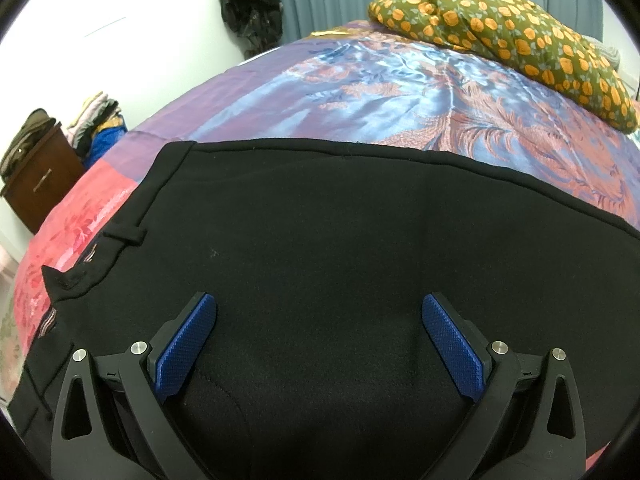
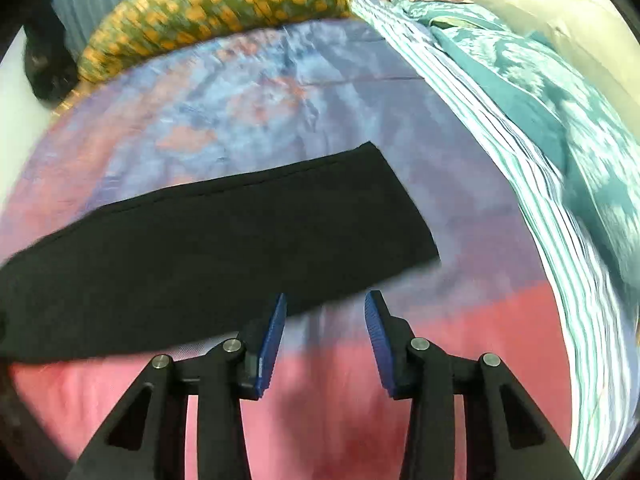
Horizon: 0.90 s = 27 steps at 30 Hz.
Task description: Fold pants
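Note:
Black pants [image 1: 320, 248] lie flat on the bed, waistband with a belt loop toward the left in the left wrist view. My left gripper [image 1: 319, 304] hovers over the seat area, jaws wide open, nothing between the blue pads [image 1: 188, 352]. In the blurred right wrist view the leg end of the pants [image 2: 224, 240] stretches from the left to a hem at centre. My right gripper [image 2: 325, 304] sits just beyond the leg's near edge, over the pink bedspread, open with nothing between its fingers.
The satin bedspread [image 1: 400, 92] is blue, purple and pink. A green pillow with orange flowers [image 1: 500, 28] lies at the far side. Striped and teal bedding [image 2: 540, 140] is piled on the right. A brown cabinet [image 1: 40, 180] with stacked clothes stands left of the bed.

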### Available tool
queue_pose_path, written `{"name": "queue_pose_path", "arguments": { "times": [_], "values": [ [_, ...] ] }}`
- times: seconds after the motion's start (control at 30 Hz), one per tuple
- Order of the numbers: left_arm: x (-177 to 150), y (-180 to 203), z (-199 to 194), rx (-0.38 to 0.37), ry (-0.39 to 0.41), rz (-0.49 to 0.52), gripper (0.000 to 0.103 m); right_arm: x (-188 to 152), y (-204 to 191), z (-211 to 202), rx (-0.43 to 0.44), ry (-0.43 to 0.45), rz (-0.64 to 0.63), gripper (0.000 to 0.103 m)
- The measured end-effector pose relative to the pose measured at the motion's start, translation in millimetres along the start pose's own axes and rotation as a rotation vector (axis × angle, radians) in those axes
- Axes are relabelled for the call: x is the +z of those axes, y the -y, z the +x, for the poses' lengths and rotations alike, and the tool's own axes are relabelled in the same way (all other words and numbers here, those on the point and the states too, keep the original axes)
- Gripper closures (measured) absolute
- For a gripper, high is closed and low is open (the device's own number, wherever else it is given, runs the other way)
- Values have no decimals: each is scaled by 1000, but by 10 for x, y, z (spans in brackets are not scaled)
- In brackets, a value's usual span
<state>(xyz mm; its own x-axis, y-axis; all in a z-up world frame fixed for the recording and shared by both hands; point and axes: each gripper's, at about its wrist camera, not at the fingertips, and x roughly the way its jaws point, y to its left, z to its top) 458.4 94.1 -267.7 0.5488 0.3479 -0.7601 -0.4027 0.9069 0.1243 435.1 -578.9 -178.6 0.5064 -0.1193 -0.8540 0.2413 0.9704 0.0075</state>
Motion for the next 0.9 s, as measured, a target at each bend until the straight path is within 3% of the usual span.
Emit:
{"name": "queue_pose_path", "arguments": {
  "times": [0.1, 0.13, 0.2, 0.27, 0.3, 0.33, 0.43, 0.5, 0.57, 0.6, 0.63, 0.67, 0.77, 0.9],
  "values": [
    [18, 5, -4, 2, -15, 4, 1, -588, -81, -438, 115, -27, 50, 37],
    [33, 13, -3, 1, -26, 4, 1, -893, -101, -571, 159, -60, 74, 35],
    [80, 11, -24, 9, -67, 5, 0, -1242, -151, -527, 196, -135, 120, 35],
    [116, -12, -167, 6, -126, 23, 1, -1692, 60, -489, 148, -220, 217, 35],
    [89, -40, -296, -14, -126, 25, 1, -1873, 189, -496, 104, -227, 266, 40],
    [25, -91, -512, -60, -108, 21, 1, -1995, 278, -591, 100, -177, 299, 44],
    [-295, -224, -1008, -160, -73, 43, 1, -2144, 207, -885, 21, -109, 310, 43],
    [-700, -241, -1253, -207, -100, 109, 1, -2289, -29, -1109, 67, -41, 318, 36],
    [-1147, -190, -1280, -179, -198, 228, 0, -2359, -372, -1197, 119, -6, 302, 28],
    [-1295, -216, -1276, -168, -217, 241, 0, -2380, -536, -1202, 146, 2, 281, 26],
    [-1398, -304, -1343, -187, -179, 206, 0, -2399, -786, -1158, 180, -1, 243, 26],
    [-1454, -402, -1412, -190, -159, 161, 0, -2415, -949, -1093, 192, -10, 223, 26],
    [-1378, -512, -1428, -182, -225, 131, 0, -2484, -1381, -830, 217, -36, 170, 26],
    [-1010, -716, -1440, -142, -163, 42, 1, -2610, -1696, -738, 110, -41, 65, 17]
  ]
}}
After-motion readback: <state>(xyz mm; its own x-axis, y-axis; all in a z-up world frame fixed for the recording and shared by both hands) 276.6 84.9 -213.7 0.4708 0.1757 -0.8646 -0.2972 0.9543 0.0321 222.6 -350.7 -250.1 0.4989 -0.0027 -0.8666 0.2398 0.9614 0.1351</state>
